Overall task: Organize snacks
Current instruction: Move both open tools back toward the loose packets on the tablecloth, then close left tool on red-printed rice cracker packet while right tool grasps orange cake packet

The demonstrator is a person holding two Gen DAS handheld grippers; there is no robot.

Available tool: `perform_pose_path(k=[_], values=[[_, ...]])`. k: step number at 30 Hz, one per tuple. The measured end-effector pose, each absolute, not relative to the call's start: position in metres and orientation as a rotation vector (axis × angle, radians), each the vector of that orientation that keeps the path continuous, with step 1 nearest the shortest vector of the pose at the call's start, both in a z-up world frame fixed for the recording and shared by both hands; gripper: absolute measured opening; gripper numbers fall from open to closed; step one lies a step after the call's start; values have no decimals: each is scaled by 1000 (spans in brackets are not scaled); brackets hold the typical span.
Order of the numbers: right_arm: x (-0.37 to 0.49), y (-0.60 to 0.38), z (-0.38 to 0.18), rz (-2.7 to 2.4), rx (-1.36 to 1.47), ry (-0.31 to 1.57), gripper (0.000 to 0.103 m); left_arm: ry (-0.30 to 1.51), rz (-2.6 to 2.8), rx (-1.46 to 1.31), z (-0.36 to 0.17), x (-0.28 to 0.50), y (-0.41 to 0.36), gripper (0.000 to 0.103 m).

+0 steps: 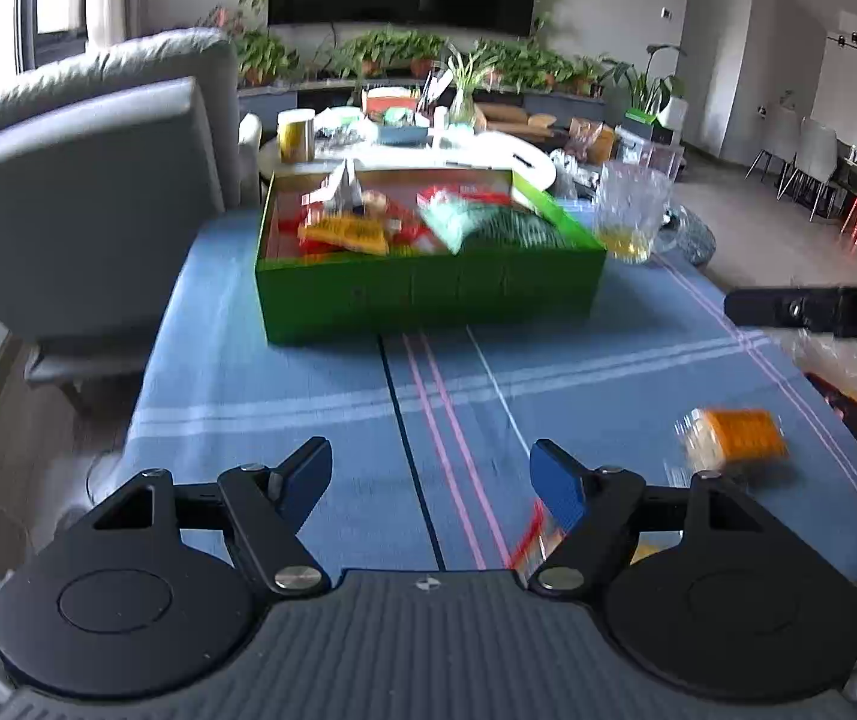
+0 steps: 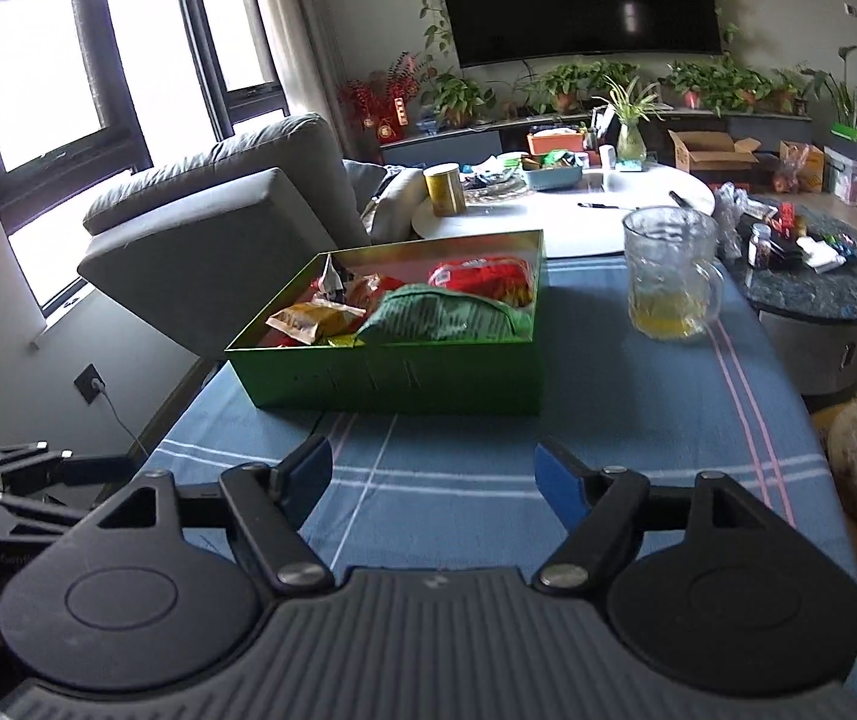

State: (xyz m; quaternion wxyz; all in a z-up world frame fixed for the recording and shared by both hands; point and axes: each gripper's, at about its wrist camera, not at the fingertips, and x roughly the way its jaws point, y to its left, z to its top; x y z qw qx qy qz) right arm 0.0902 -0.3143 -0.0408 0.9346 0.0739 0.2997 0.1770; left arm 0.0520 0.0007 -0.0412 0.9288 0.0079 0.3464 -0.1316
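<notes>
1. Green box (image 2: pixel 392 375): open-topped, on the blue striped tablecloth (image 2: pixel 470 438), toward the far end of the table. Holds mixed snack packets, among them a green bag (image 2: pixel 446 315), a red bag (image 2: pixel 482 279) and a yellow packet (image 2: pixel 314 321).
2. Orange snack packet (image 1: pixel 734 435): loose on the cloth, outside the box, near the table's right edge in the left wrist view; blurred.
3. Red-and-yellow wrapper (image 1: pixel 533 534): on the cloth, partly hidden behind the left gripper's right finger.
4. Left gripper (image 1: pixel 431 474): jaws spread, nothing between them, above bare cloth short of the box.
5. Right gripper (image 2: pixel 434 474): jaws spread, empty, also short of the box.
6. Glass mug (image 2: pixel 671 273): upright on the cloth right of the box, a little yellow liquid in the bottom.
7. Grey armchair (image 2: pixel 212 228): beside the table's left edge.
8. White round table (image 2: pixel 548 210): behind the box, cluttered.
</notes>
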Motion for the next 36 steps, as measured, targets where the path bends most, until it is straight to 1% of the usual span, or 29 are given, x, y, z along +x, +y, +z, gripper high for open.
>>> perform_pose_path(k=[7, 10, 16, 22, 26, 30, 36], values=[[70, -324, -52, 342, 148, 614, 80, 770, -316, 23, -48, 23, -12, 70], [62, -326, -58, 321, 123, 627, 80, 794, -338, 3, -51, 18, -19, 70], [54, -338, -69, 310, 159, 655, 80, 853, -388, -26, -58, 17, -38, 70], [53, -348, -75, 288, 163, 664, 80, 988, -387, -133, -72, 34, -53, 70], [51, -352, -80, 285, 132, 669, 80, 1027, -359, -163, -79, 49, -63, 70], [53, -357, -85, 275, 110, 683, 80, 1042, -329, -158, -83, 63, -72, 70], [56, -357, -94, 285, 68, 710, 80, 1015, -278, -82, -84, 79, -80, 70]])
